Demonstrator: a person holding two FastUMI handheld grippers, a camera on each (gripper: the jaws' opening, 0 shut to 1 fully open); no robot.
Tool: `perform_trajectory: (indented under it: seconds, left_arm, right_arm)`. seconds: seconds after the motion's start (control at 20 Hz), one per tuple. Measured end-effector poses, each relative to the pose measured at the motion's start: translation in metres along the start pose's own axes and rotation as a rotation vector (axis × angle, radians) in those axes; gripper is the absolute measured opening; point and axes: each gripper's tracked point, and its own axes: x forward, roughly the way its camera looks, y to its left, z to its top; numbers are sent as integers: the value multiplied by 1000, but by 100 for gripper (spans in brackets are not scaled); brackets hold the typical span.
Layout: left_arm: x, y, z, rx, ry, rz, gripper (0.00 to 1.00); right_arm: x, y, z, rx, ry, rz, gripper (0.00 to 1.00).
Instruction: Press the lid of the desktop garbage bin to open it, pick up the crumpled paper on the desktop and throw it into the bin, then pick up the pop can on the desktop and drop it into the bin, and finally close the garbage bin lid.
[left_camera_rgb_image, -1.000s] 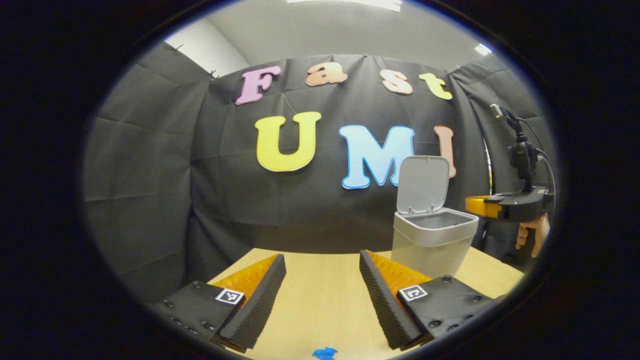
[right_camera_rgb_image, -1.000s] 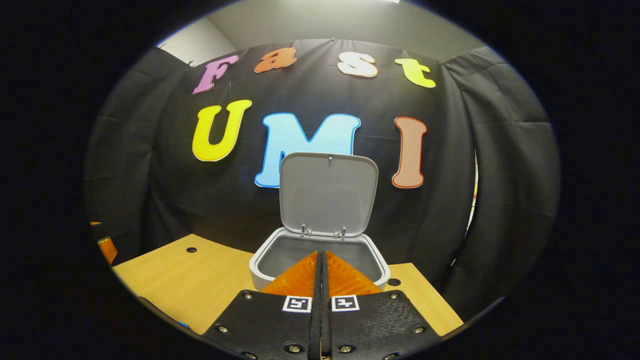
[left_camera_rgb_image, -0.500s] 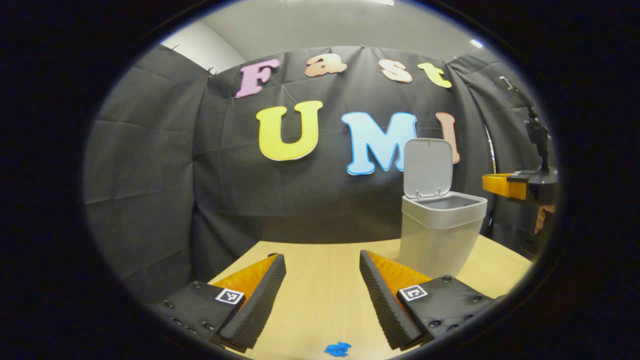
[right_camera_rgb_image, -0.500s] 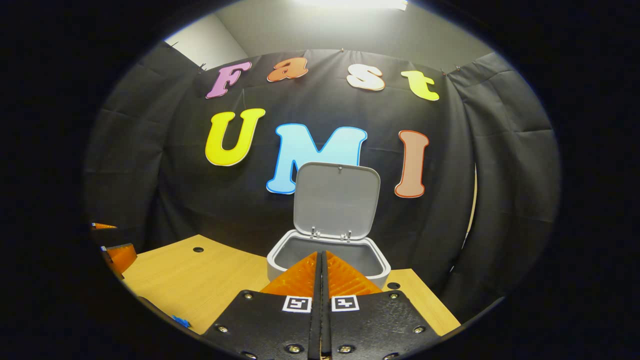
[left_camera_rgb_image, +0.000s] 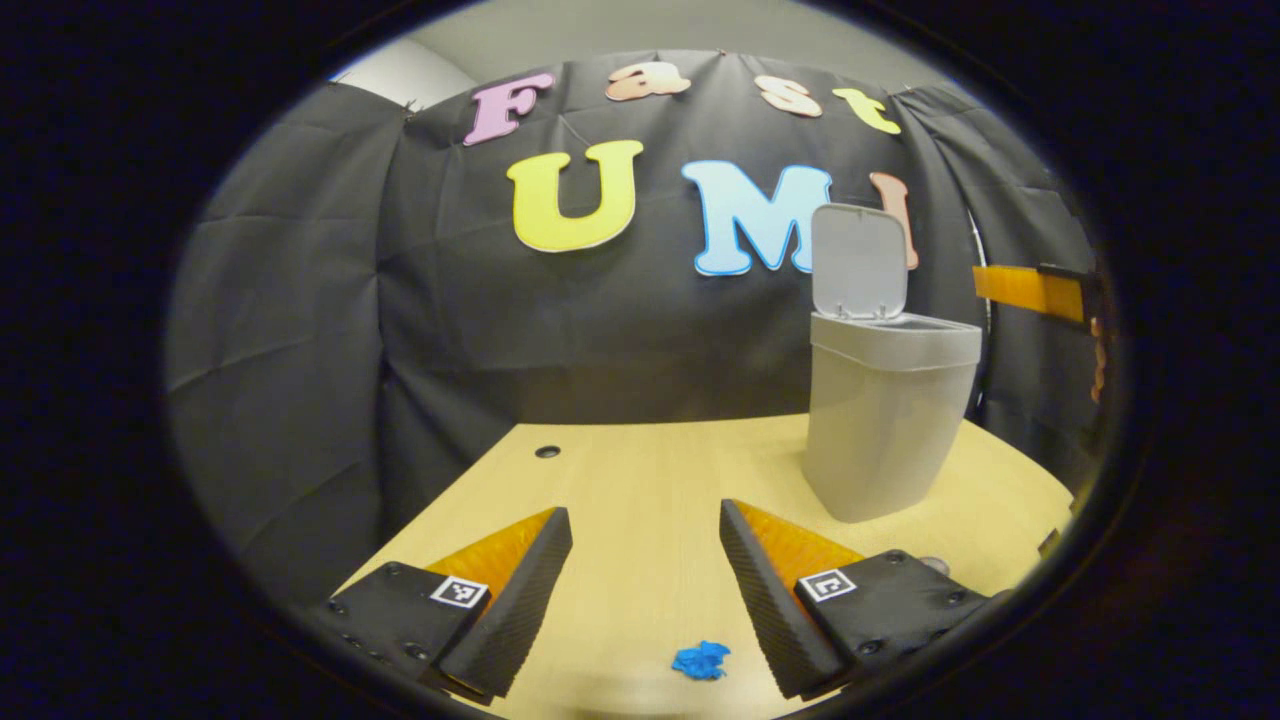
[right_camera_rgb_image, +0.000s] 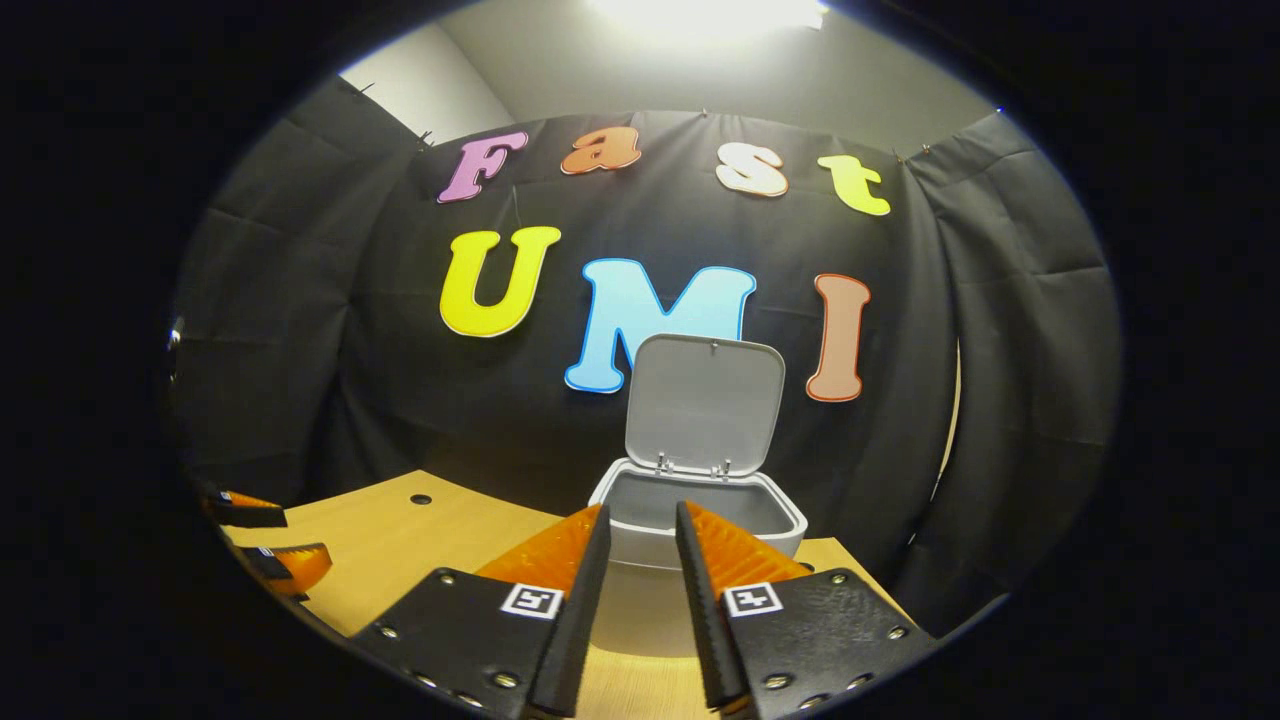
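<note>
The grey bin (left_camera_rgb_image: 885, 430) stands on the wooden table (left_camera_rgb_image: 640, 470) at the right, with its lid (left_camera_rgb_image: 858, 262) upright and open. A small blue crumpled paper (left_camera_rgb_image: 700, 660) lies on the table just below and between my left gripper's fingers. My left gripper (left_camera_rgb_image: 640, 520) is open and empty, low over the table. In the right gripper view the bin (right_camera_rgb_image: 640, 535) sits straight ahead, its lid (right_camera_rgb_image: 705, 405) raised. My right gripper (right_camera_rgb_image: 640, 515) hangs in front of the bin's rim, its fingers slightly parted with nothing between them. The right gripper (left_camera_rgb_image: 1030, 290) also appears high beside the bin.
A small round hole (left_camera_rgb_image: 547, 451) marks the table near the back left. The black cloth wall closes off the table's far side. My left gripper (right_camera_rgb_image: 270, 560) shows at the left edge of the right gripper view. A hand (left_camera_rgb_image: 1098, 360) holds the right gripper.
My right gripper has drawn back from the bin and its fingers have parted from shut. My left gripper has tilted down toward the table, bringing the blue paper further into view.
</note>
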Motion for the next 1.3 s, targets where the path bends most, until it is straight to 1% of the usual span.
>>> perform_trajectory:
  seconds: [0.05, 0.1, 0.15, 0.25, 0.3, 0.35, 0.4, 0.45, 0.5, 0.55, 0.6, 0.65, 0.7, 0.85, 1.0, 1.05, 1.2, 1.25, 1.3]
  left_arm:
    - [2, 0, -11, 1, 21, -9, 99]
    - [3, -1, -22, 2, 44, -16, 99]
    - [4, -3, -34, 4, 66, -25, 99]
    - [6, -5, -59, 14, 112, -37, 99]
    - [6, -4, -70, 21, 132, -41, 95]
    - [6, -3, -79, 26, 151, -47, 99]
    - [7, -2, -88, 27, 168, -52, 96]
    - [7, -1, -97, 26, 184, -62, 99]
    - [8, -1, -106, 29, 202, -71, 99]
    - [9, -1, -117, 36, 224, -79, 95]
    - [10, -2, -127, 42, 245, -92, 99]
    - [9, -5, -139, 47, 265, -110, 100]
    - [10, -7, -149, 53, 286, -127, 96]
    - [9, -18, -177, 67, 338, -190, 96]
    - [14, -33, -192, 86, 364, -257, 96]
    - [17, -36, -198, 101, 371, -269, 100]
    - [24, -42, -208, 128, 397, -297, 100]
    - [26, -48, -213, 123, 411, -307, 92]
    - [27, -51, -219, 119, 429, -310, 96]
  right_arm:
    - [-3, 1, 0, 8, -1, -6, 50]
    - [-5, 2, 1, 18, -3, -9, 50]
    - [-7, 4, 1, 26, 0, -7, 53]
    - [-10, 5, -1, 37, 9, -14, 83]
    - [-12, 6, -2, 40, 12, -19, 83]
    - [-14, 5, -3, 43, 18, -28, 82]
    - [-16, 4, -5, 46, 24, -41, 83]
    - [-19, 4, -5, 49, 28, -55, 86]
    - [-20, 4, -7, 51, 34, -68, 88]
    - [-22, 3, -7, 52, 42, -83, 95]
    - [-24, 4, -9, 52, 47, -96, 95]
    - [-25, 6, -9, 50, 54, -106, 95]
    - [-27, 8, -10, 47, 63, -116, 95]
    - [-34, 18, -15, 42, 100, -136, 95]
    - [-45, 32, -19, 43, 123, -142, 95]
    - [-47, 33, -18, 37, 121, -146, 95]
    - [-57, 26, -17, 21, 119, -169, 95]
    - [-58, 22, -17, 25, 118, -178, 95]
    - [-60, 18, -18, 35, 119, -185, 95]
